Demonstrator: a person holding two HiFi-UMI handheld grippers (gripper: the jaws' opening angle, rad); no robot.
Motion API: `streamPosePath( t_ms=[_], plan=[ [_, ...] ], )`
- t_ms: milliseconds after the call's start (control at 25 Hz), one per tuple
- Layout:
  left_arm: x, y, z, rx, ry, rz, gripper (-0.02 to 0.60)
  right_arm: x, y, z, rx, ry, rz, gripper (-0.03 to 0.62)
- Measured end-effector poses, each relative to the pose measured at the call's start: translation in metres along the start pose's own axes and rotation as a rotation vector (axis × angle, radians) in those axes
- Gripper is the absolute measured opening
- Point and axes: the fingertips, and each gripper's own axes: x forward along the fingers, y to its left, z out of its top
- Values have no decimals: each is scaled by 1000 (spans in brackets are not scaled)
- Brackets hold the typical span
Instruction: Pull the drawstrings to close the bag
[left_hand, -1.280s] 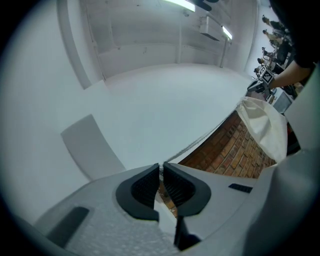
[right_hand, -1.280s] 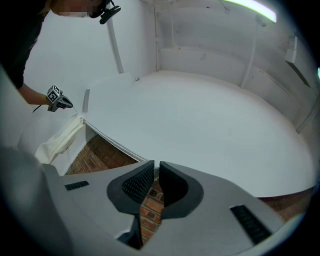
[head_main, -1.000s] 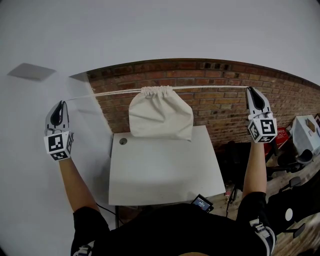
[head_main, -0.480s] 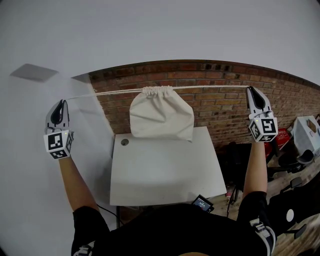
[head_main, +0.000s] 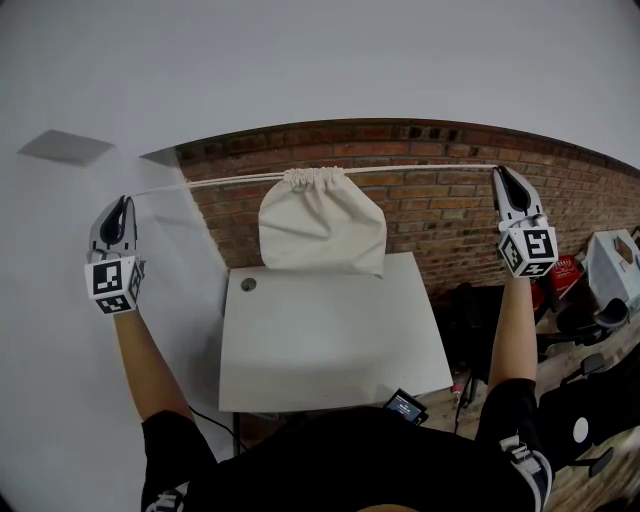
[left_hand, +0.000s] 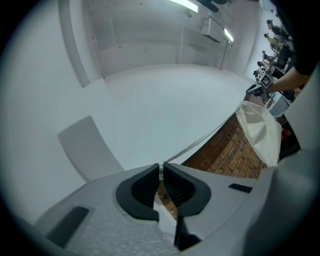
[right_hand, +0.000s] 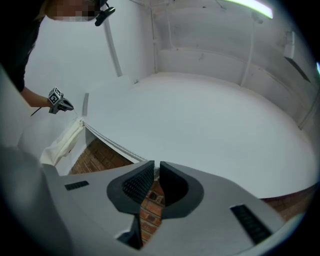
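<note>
I have both grippers raised and spread wide. My left gripper (head_main: 122, 200) and my right gripper (head_main: 500, 172) each have their tips closed on an end of the drawstrings (head_main: 210, 184). The cords run taut and nearly level from one gripper to the other. Midway between the grippers hangs the cream bag (head_main: 322, 232), its mouth bunched tight on the cords. Below and between both grippers lies the white table (head_main: 330, 350), and the bag's lower edge overlaps its far edge from my angle. A small round hole (head_main: 248, 284) in the tabletop sits toward the left gripper's side. A dark device (head_main: 405, 405) with a lit screen sits at the near edge, toward the right gripper. A brick wall (head_main: 440, 215) runs behind the bag.
</note>
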Motion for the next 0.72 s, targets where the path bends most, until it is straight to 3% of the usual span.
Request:
streamPosePath(
  t_ms=[320,720],
  plan=[
    [8,-7,-6,-6,14,-15,38,5,-2,-10,-10,26,16,40],
    [16,-11,-15,-75,38,-57,38,12,0,-17,22,48,72,41]
  ],
)
